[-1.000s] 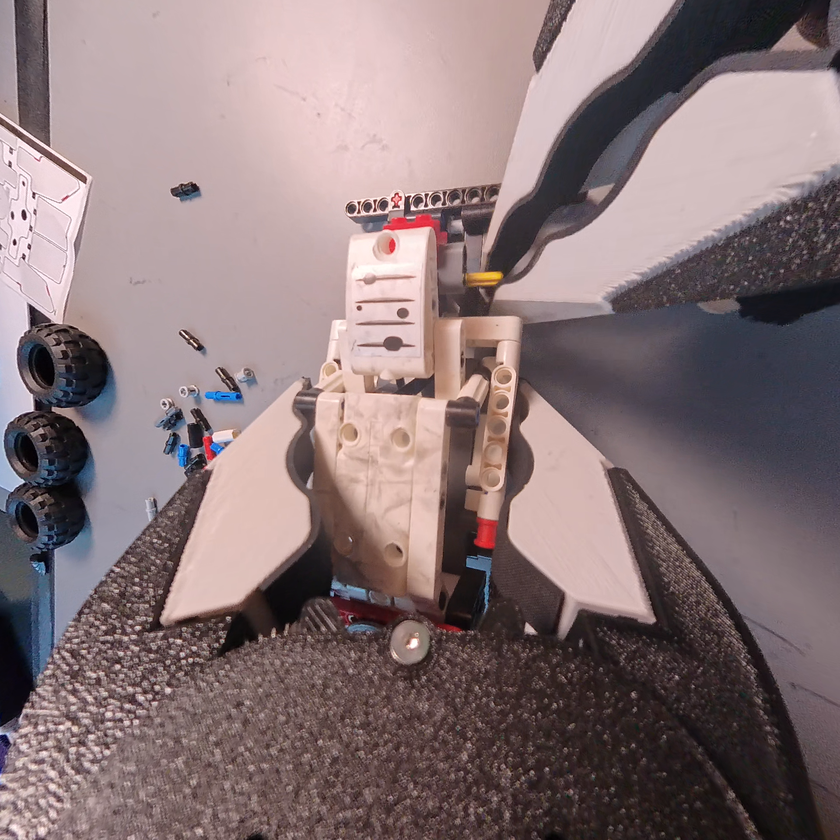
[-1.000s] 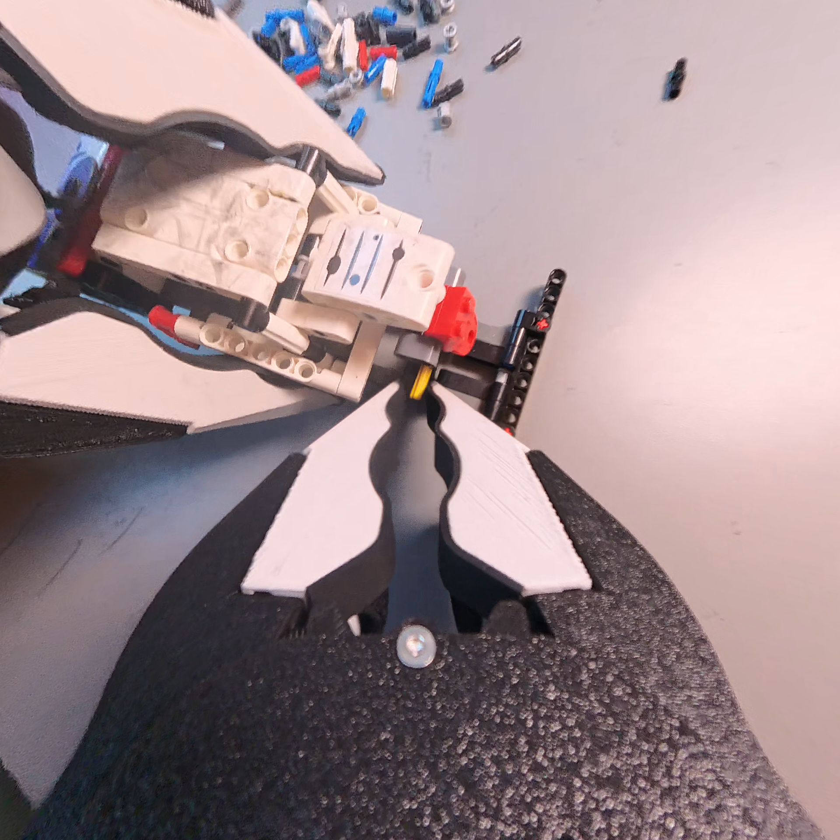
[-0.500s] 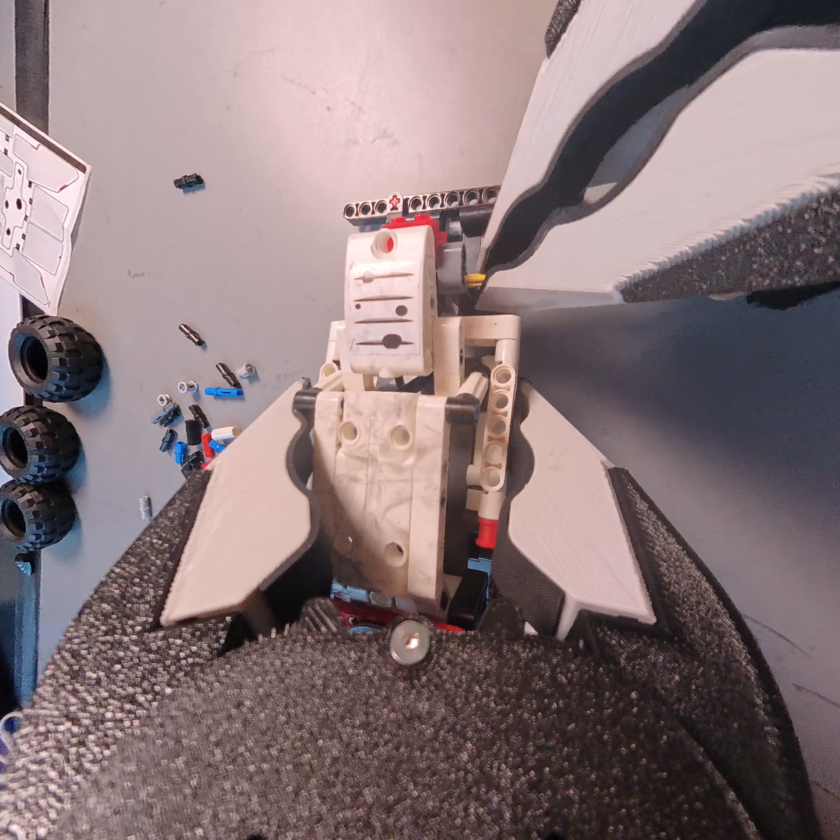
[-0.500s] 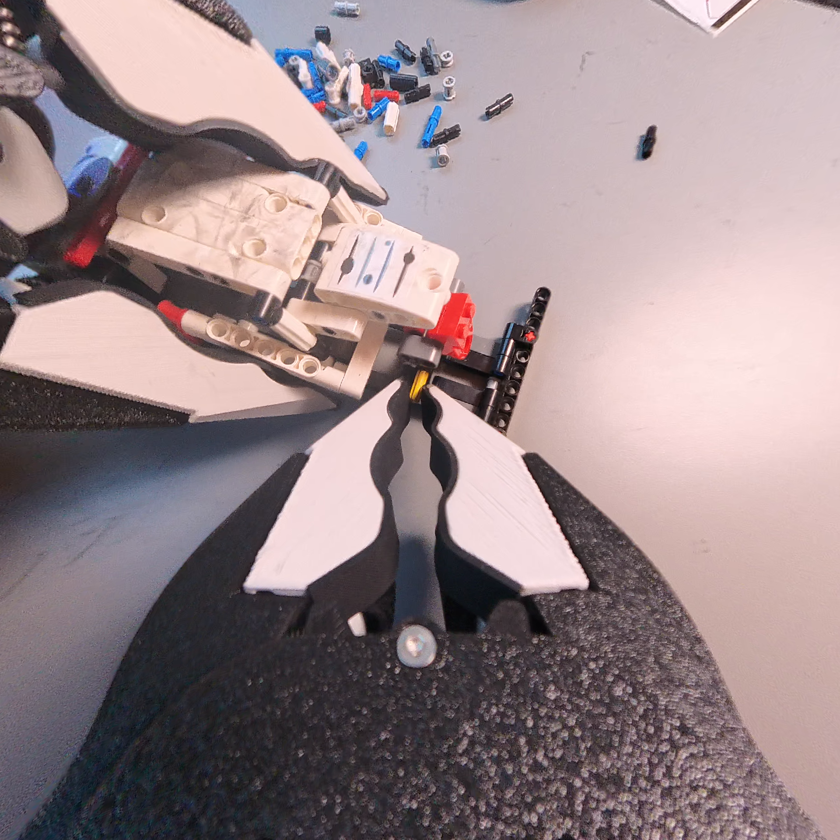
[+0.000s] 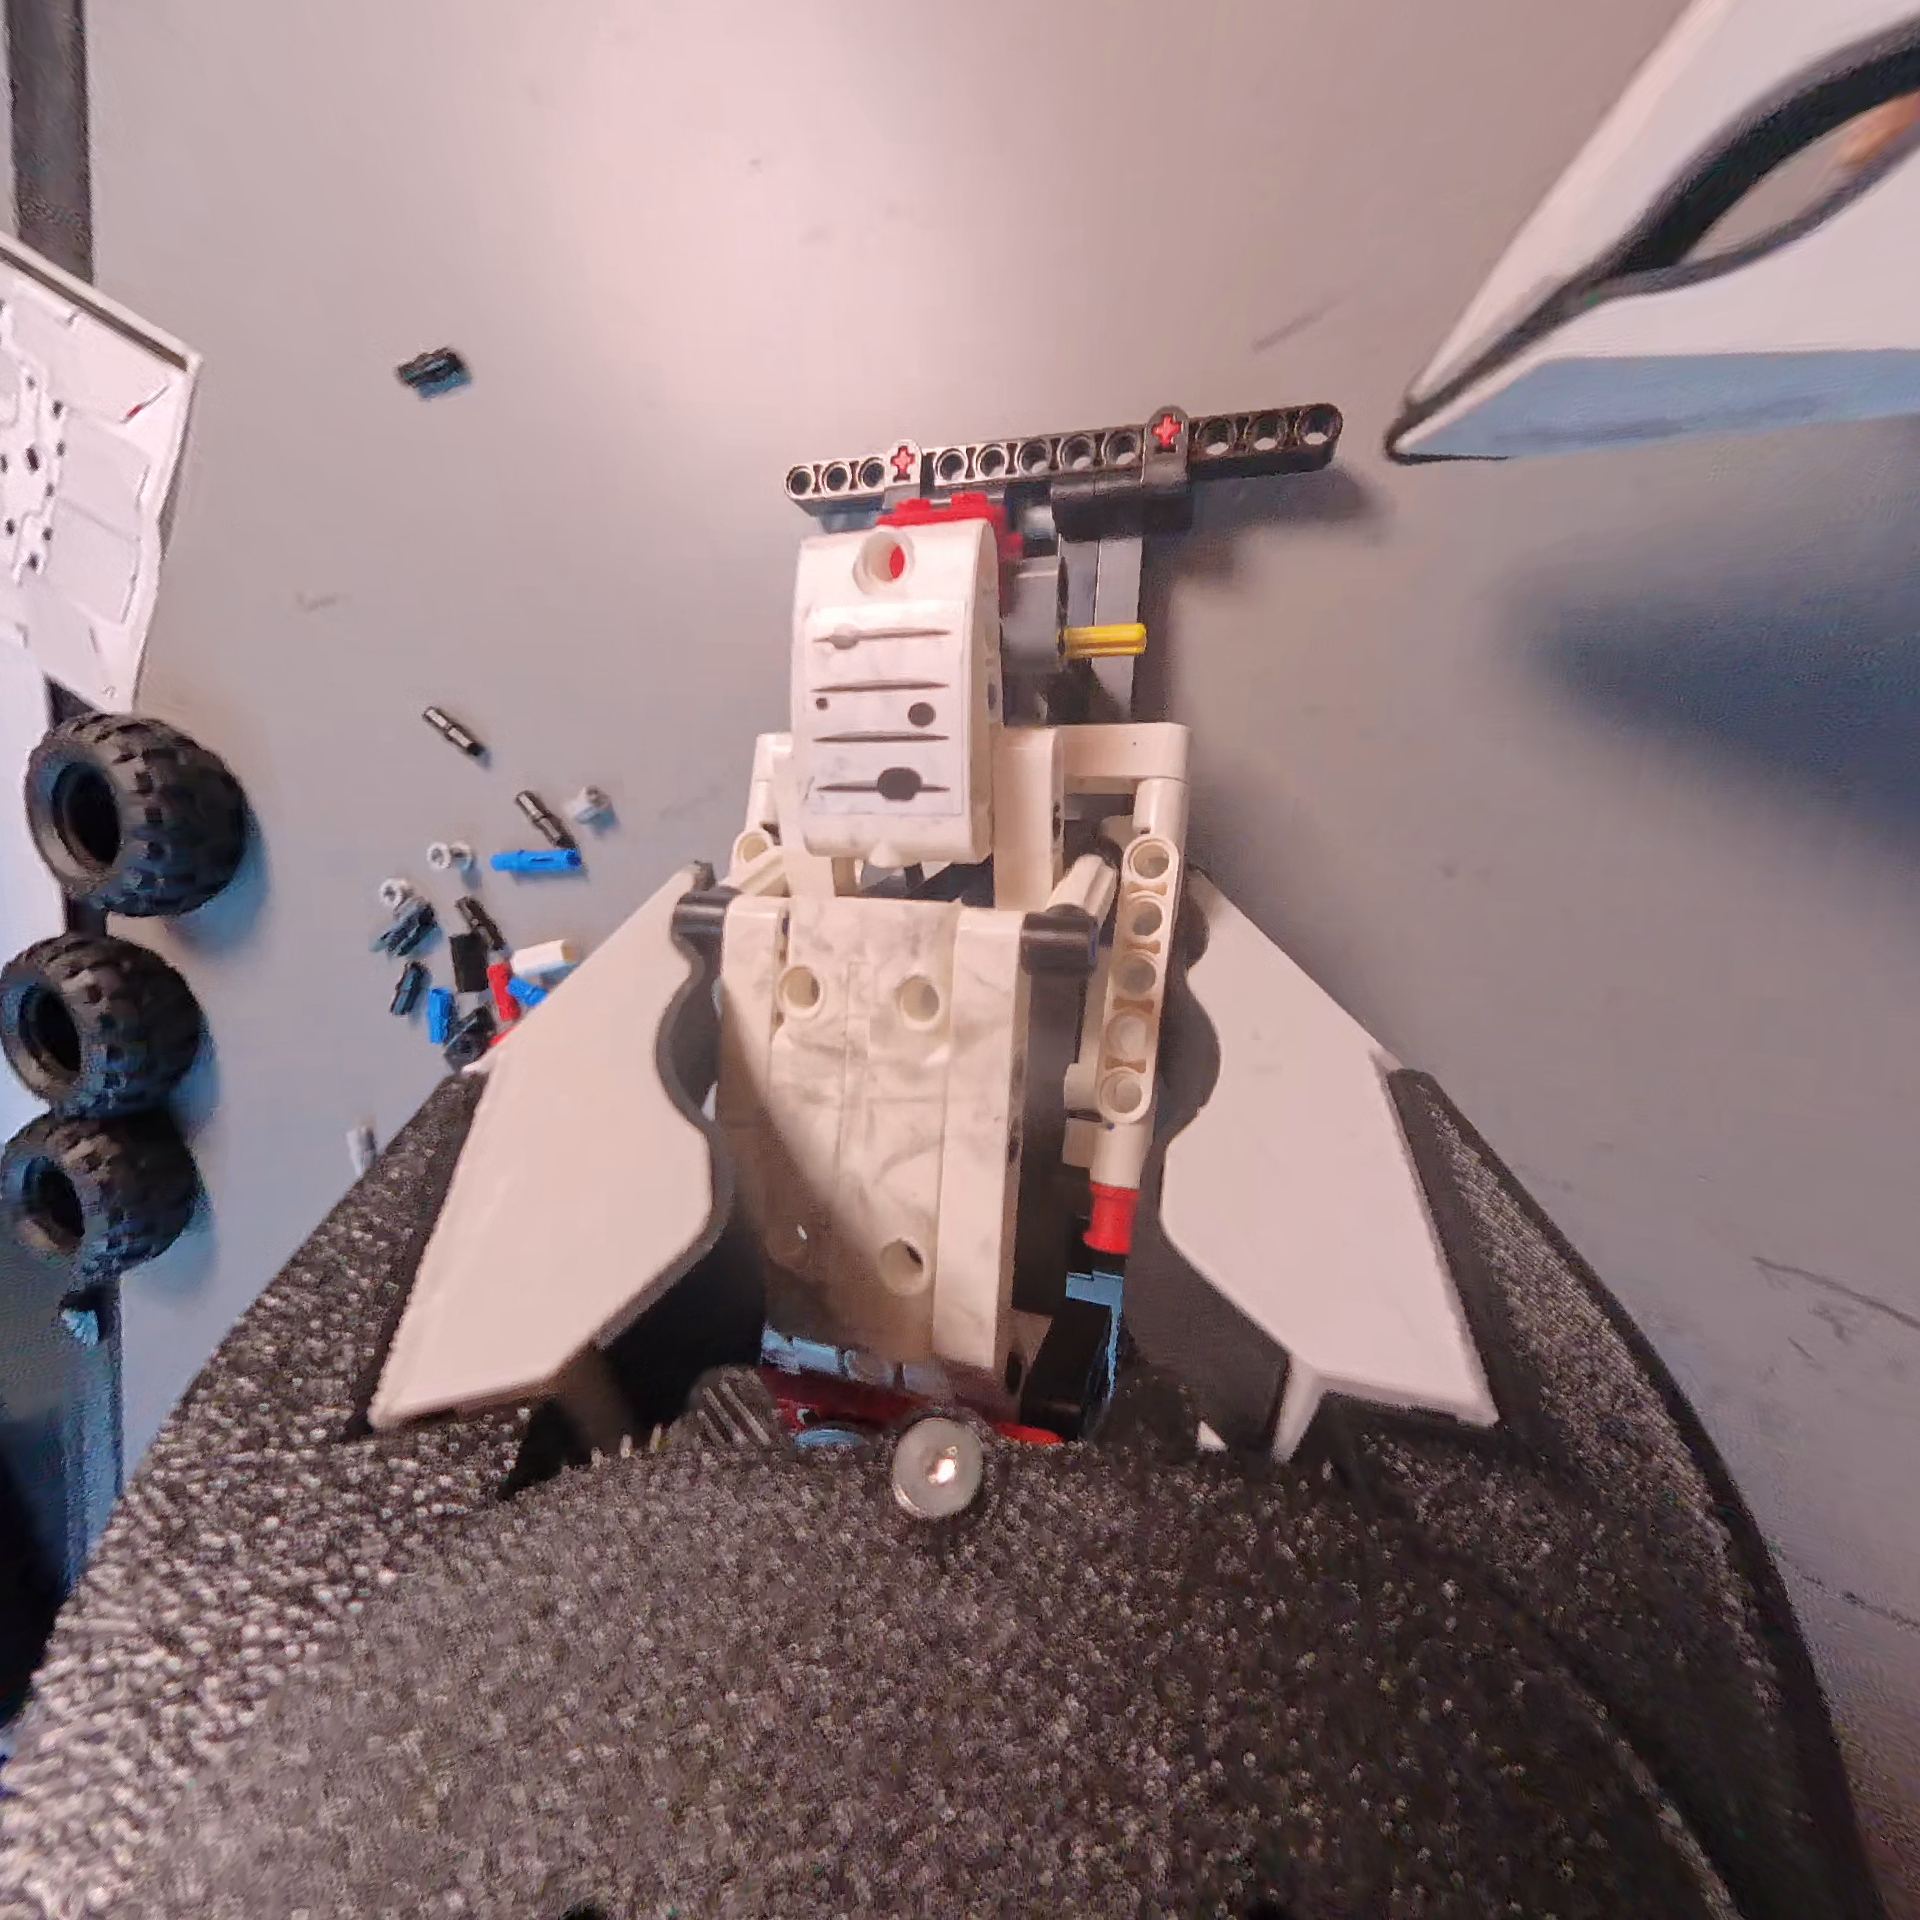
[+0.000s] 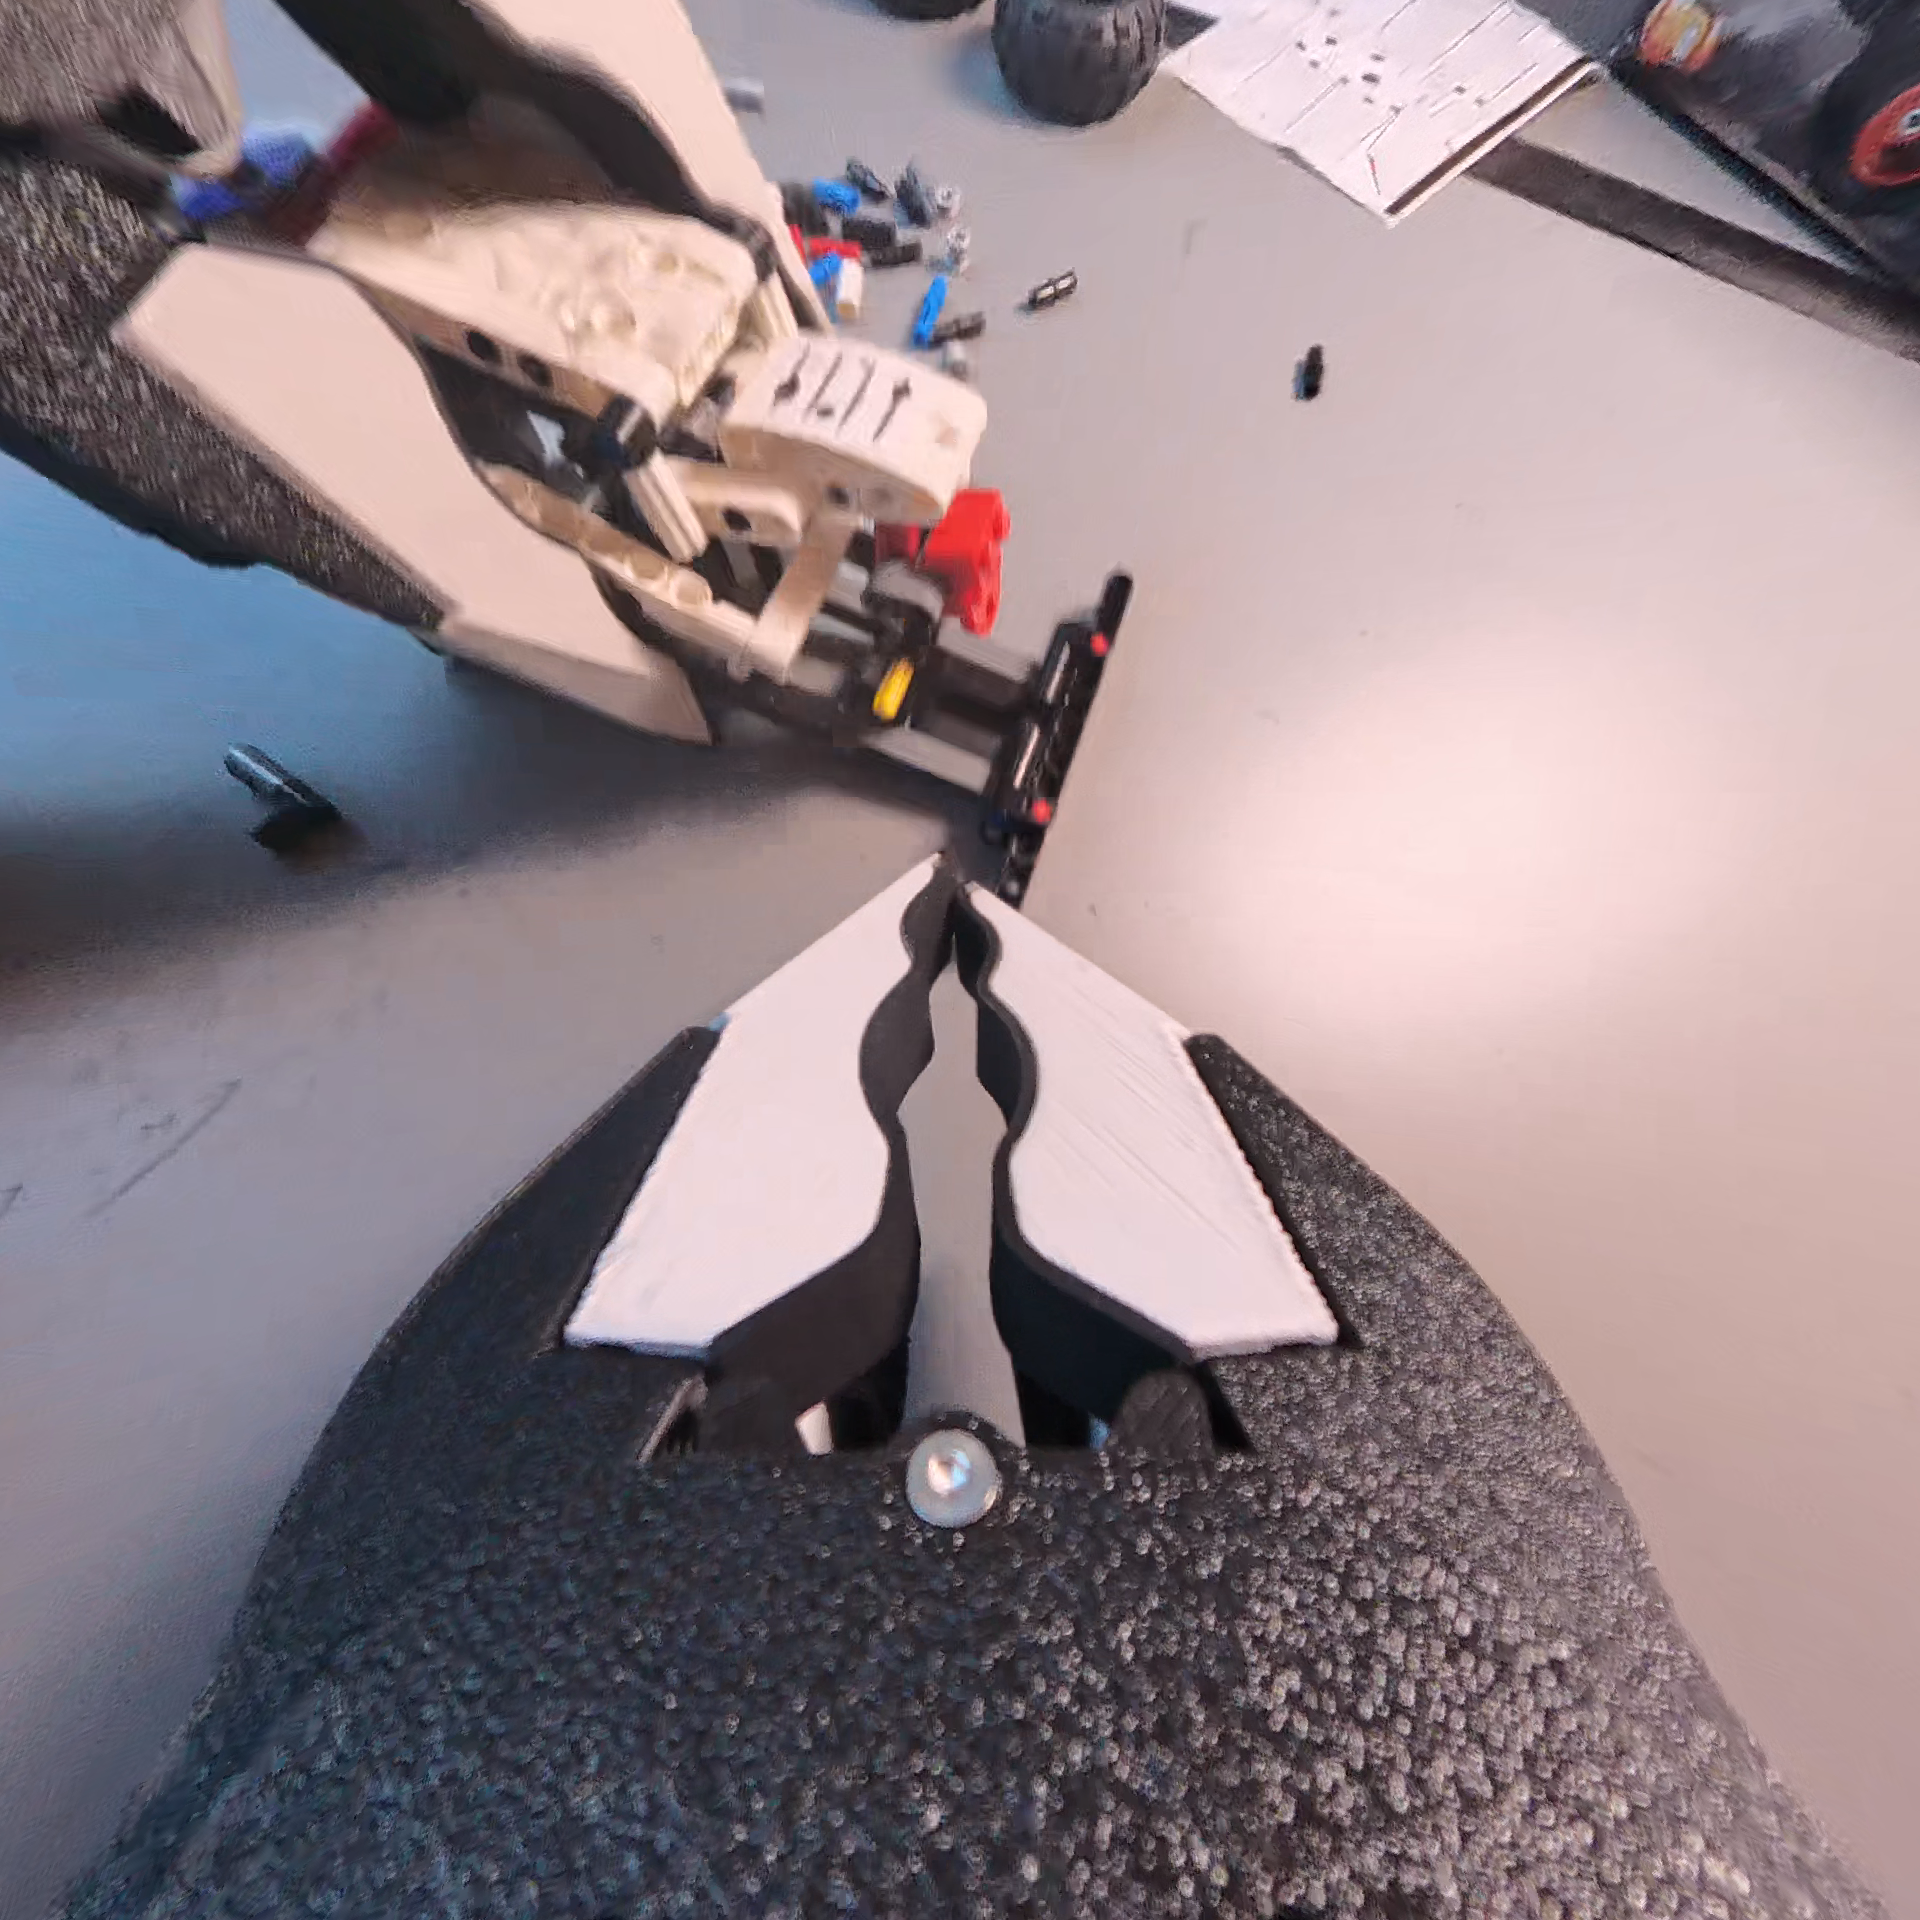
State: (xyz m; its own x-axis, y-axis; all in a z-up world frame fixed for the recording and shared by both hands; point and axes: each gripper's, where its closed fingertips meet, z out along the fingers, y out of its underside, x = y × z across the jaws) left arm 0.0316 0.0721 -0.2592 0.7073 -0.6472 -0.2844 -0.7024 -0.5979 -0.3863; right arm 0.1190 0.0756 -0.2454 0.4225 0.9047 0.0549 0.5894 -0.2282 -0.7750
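Left wrist view, left to right: a white printed sheet point(image 5: 78, 499) is cut off at the frame edge, and below it three black knobbly rubber tyres point(image 5: 130, 816) stand in a column, the lowest partly behind the dark foam body of the left tongs point(image 5: 940, 956). Next comes a scatter of small black, blue, red and grey plastic pins point(image 5: 483, 935), its near end hidden by the left white finger point(image 5: 566, 1164). In the middle the left tongs are closed on a white toy-brick model with a slotted front panel point(image 5: 883, 1039), both fingers pressing its flanks; the model's rear end, with red and blue bits, is sunk between the fingers and hard to read. At its far end a black holed beam with red cross pins point(image 5: 1060, 457) lies crosswise on the grey surface point(image 5: 1558, 935), and a short yellow axle point(image 5: 1101, 639) sticks out sideways. The right tongs point(image 5: 1662, 343) appear only as a blurred, cropped white wedge in the top right corner.

The right wrist view adds a loose dark piece point(image 6: 281, 795) lying on the surface point(image 6: 1507, 831) left of centre, too blurred to identify. The model point(image 6: 665, 416) and left tongs point(image 6: 540, 447) are smeared by motion. The right tongs point(image 6: 953, 883) are nearly closed and empty, with only a sliver of gap at the tips, which sit just beside the near end of the black beam point(image 6: 1060, 707), apart from the yellow axle point(image 6: 891, 689). At the top right, one tyre point(image 6: 1075, 47), the sheet point(image 6: 1382, 83) and a red wheel hub point(image 6: 1891, 156) are cut off.
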